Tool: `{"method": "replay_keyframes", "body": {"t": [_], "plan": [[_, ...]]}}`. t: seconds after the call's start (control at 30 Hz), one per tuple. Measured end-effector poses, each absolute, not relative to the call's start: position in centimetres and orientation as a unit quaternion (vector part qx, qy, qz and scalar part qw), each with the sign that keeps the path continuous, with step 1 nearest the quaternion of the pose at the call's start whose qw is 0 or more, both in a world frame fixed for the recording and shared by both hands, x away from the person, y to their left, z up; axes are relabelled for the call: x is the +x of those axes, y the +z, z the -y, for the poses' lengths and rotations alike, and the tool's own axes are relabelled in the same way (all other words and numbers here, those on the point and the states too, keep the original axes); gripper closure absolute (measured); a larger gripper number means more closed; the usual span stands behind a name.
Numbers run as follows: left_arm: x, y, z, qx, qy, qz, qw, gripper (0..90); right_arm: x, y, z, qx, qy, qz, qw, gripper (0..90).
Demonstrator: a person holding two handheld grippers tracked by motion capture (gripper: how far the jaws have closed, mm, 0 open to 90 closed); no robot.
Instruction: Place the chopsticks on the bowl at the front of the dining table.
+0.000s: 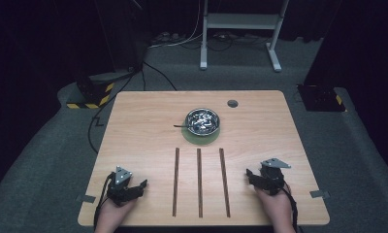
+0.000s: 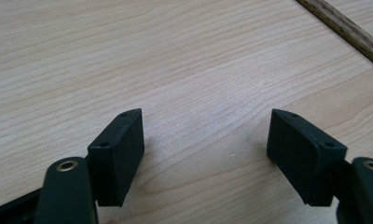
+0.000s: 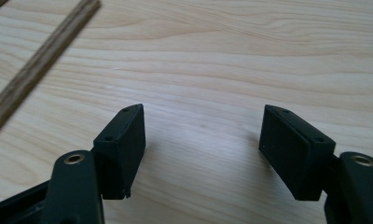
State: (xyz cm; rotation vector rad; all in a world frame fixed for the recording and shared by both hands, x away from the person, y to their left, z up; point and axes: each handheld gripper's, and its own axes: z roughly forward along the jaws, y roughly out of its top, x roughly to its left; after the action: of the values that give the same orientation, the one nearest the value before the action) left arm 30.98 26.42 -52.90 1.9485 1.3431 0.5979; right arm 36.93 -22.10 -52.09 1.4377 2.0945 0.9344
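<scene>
A metal bowl (image 1: 202,121) full of shiny cutlery sits on a green mat (image 1: 202,136) at the table's far middle; a dark handle sticks out of it to the left. Three dark wooden strips (image 1: 199,181) lie side by side, running toward me, in the near middle. My left gripper (image 1: 142,185) rests near the front left, left of the strips, open with bare wood between its jaws (image 2: 205,135). My right gripper (image 1: 249,173) rests near the front right, right of the strips, also open over bare wood (image 3: 202,128). A wooden strip (image 2: 348,29) crosses the left gripper view's top right corner.
The wooden table (image 1: 148,126) has a round grey grommet (image 1: 232,103) at the back right. Beyond it on the floor are a white stand (image 1: 240,29), cables and yellow-black striped bases (image 1: 91,94). Grey tabs (image 1: 319,193) jut from the table's sides.
</scene>
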Motion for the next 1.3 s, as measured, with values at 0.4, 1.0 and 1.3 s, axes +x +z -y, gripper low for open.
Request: {"method": "replay_keyframes", "body": {"t": [0.4,1.0,1.3], "plan": [[31.0,-52.9,-26.4,0.753,0.226,-0.514,0.342,26.9,37.0,-50.7,16.9,0.481,0.352,-0.778,0.202,37.2],[31.1,-52.9,-26.5,0.758,0.224,-0.506,0.344,26.8,37.8,-50.6,15.1,0.479,0.328,-0.787,0.210,37.4],[31.1,-52.9,-26.5,0.758,0.224,-0.507,0.344,26.8,38.0,-50.7,14.8,0.487,0.336,-0.777,0.213,31.5]]}}
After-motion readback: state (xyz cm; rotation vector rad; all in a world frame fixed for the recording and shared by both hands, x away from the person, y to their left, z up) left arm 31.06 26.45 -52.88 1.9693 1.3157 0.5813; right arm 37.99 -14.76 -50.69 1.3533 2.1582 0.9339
